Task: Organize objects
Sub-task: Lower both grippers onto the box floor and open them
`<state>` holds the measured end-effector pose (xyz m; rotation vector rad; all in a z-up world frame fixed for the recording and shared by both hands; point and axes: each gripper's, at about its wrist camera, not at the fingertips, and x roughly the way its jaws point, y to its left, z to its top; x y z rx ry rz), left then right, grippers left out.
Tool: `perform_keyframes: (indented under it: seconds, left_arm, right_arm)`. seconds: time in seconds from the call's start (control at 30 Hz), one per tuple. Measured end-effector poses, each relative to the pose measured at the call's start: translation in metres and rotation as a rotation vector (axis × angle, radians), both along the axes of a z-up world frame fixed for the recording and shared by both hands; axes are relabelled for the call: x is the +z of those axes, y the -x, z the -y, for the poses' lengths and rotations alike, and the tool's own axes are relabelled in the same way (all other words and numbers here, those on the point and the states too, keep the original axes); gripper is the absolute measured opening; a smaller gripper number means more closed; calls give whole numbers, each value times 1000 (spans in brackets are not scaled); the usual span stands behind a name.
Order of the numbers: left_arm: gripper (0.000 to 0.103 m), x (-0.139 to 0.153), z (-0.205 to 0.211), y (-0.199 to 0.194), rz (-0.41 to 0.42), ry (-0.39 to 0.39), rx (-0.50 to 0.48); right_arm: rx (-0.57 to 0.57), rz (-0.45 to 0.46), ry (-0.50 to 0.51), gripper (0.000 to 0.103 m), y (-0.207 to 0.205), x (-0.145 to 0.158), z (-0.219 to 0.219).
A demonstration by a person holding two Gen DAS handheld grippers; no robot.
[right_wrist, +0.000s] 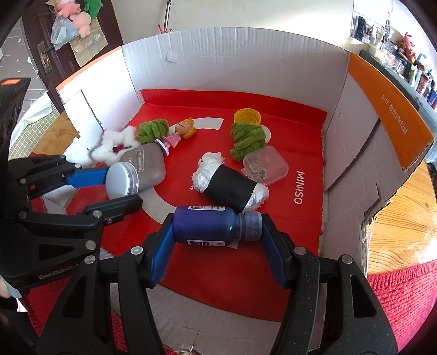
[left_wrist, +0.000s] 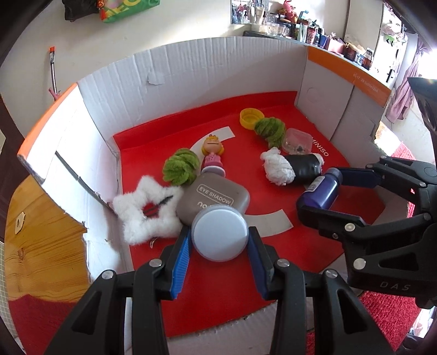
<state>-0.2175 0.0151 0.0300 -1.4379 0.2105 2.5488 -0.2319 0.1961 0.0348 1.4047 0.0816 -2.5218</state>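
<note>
With the eye shadow case [left_wrist: 213, 200] as landmark, the left tool [left_wrist: 220, 240] clamps a white-lidded jar [left_wrist: 218, 234] just in front of it and should lower it straight, while, well to its right, the right tool [right_wrist: 217, 228] grips the blue bottle [right_wrist: 215, 226] end to end, best kept level.

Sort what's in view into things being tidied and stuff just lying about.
In the job:
white-lidded jar, held by the left gripper
blue bottle, held by the right gripper
cardboard box

Lying about:
shelf clutter
plush toys on the door
</note>
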Motion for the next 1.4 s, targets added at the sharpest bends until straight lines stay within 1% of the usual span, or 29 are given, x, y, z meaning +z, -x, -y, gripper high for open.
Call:
perform_keyframes:
  seconds: [0.17, 0.33, 0.57, 0.73, 0.83, 1.1, 1.23, 1.4]
  left_arm:
    - [42, 2, 3, -5, 13, -26, 4]
    - [42, 1, 1, -10, 15, -17, -5]
    - [43, 0, -1, -7, 13, -13, -6]
    - [43, 0, -1, -5, 13, -23, -5]
    - [45, 0, 0, -5, 7, -26, 1]
    - [45, 1, 2, -9, -9, -30, 13]
    - [50, 3, 4, -12, -23, -18, 30]
    - [50, 3, 8, -14, -32, -18, 41]
  right_arm:
    - [1, -5, -5, 58, 0, -1, 2]
    - [1, -7, -6, 59, 1, -1, 3]
    - [3, -8, -7, 59, 2, -1, 4]
    - [2, -9, -8, 59, 2, -1, 3]
    - [1, -10, -5, 59, 4, 0, 3]
    - [-2, -16, 10, 59, 2, 0, 1]
    - [0, -17, 32, 59, 3, 2, 0]
    - [1, -28, 43, 61, 2, 4, -1]
